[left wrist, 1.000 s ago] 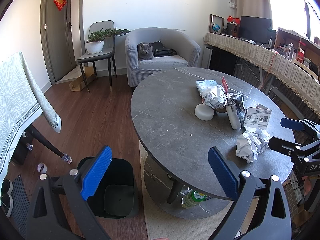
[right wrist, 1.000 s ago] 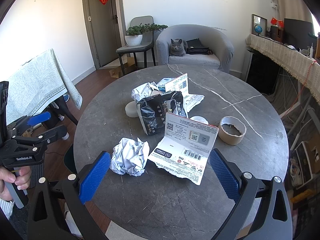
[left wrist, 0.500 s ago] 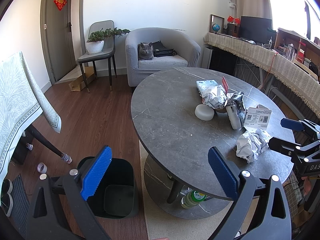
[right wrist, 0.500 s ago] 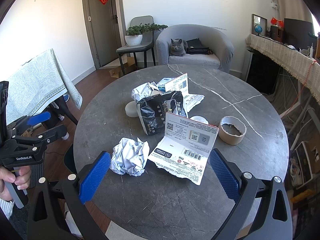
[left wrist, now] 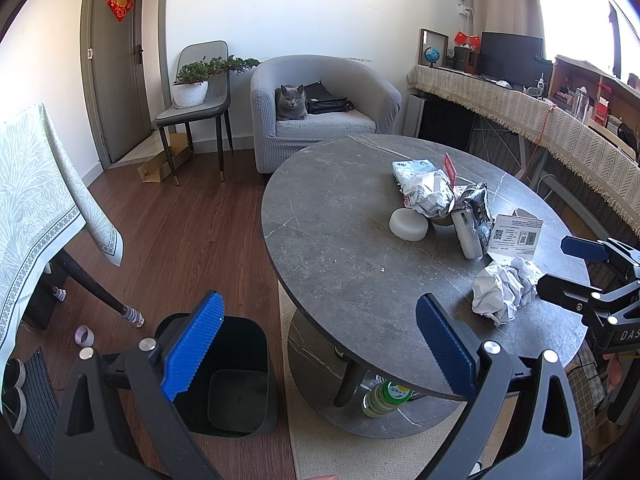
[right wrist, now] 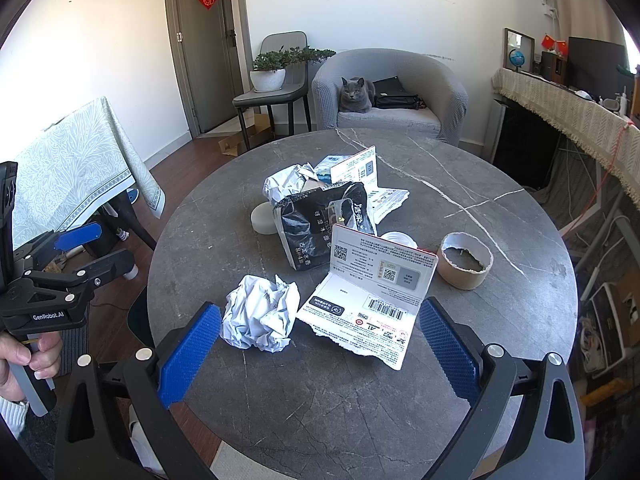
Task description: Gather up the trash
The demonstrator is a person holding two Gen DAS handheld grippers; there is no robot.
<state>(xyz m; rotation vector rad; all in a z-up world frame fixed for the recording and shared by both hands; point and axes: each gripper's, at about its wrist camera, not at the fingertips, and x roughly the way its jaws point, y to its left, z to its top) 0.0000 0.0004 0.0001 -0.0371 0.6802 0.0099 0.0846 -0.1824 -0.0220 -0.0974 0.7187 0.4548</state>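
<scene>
Blue ribbed pads line both tools, and each stands spread wide with nothing between its fingers. The right tool [right wrist: 320, 350] hovers low over the near edge of the round grey stone counter [right wrist: 500, 208]. Its left pad sits just beside a crumpled white paper ball [right wrist: 260, 322], and a torn white envelope with a barcode [right wrist: 370, 298] stands propped open between the two pads, a little further in. Behind the envelope a black foil bag [right wrist: 320, 224] stands upright, with a crumpled silver wrapper [right wrist: 286, 184] and a white round lid [right wrist: 262, 220] at its left. A brown cardboard tape core [right wrist: 464, 260] rests apart on the right side of the counter.

The left tool [left wrist: 316, 346] is held off the counter's edge, gripped by a hand [right wrist: 24, 360] seen in the right wrist view. Below its left pad a dark bin [left wrist: 236, 388] stands open on the wooden floor, close to the counter's base. A green-capped bottle [left wrist: 386, 396] lies under the counter.

Farther back, a grey cat [left wrist: 291, 103] sits on a grey armchair [left wrist: 360, 92] against the wall, beside a chair holding a potted plant [left wrist: 192, 88].
</scene>
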